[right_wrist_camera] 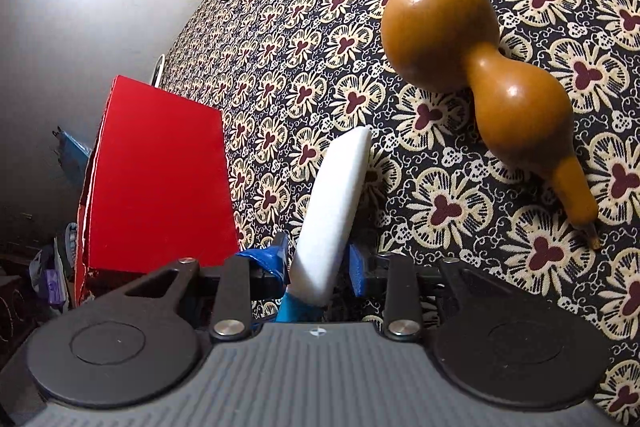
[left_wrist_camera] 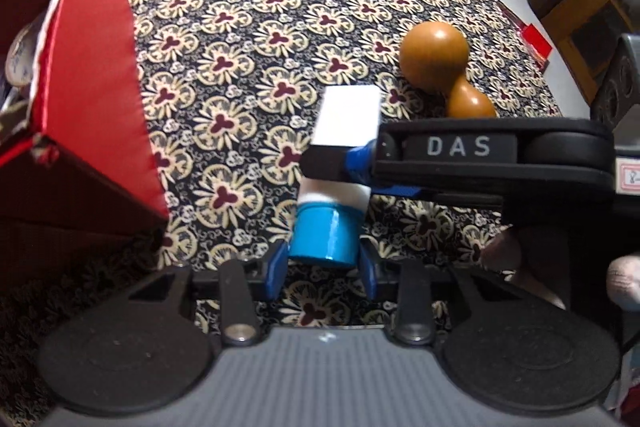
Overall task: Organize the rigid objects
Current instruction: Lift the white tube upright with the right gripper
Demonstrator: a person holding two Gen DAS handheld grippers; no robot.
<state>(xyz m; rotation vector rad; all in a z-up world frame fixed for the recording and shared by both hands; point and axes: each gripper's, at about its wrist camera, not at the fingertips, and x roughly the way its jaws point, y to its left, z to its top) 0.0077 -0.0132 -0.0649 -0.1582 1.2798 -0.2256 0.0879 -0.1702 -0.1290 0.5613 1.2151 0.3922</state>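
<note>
Left tool (left_wrist_camera: 324, 267) clamps the blue-and-white tube (left_wrist_camera: 326, 227); right tool (left_wrist_camera: 340, 163), lettered "DAS", clamps its white end.

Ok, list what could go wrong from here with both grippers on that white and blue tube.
1. Both the left gripper and the right gripper clamp the same tube; pulling in different directions could twist it loose or pop the blue cap.
2. The gourd lies loose on the patterned cloth just beside the right gripper; a sideways swing might roll it.
3. The red box flap stands close on the left and could be bumped.
</note>
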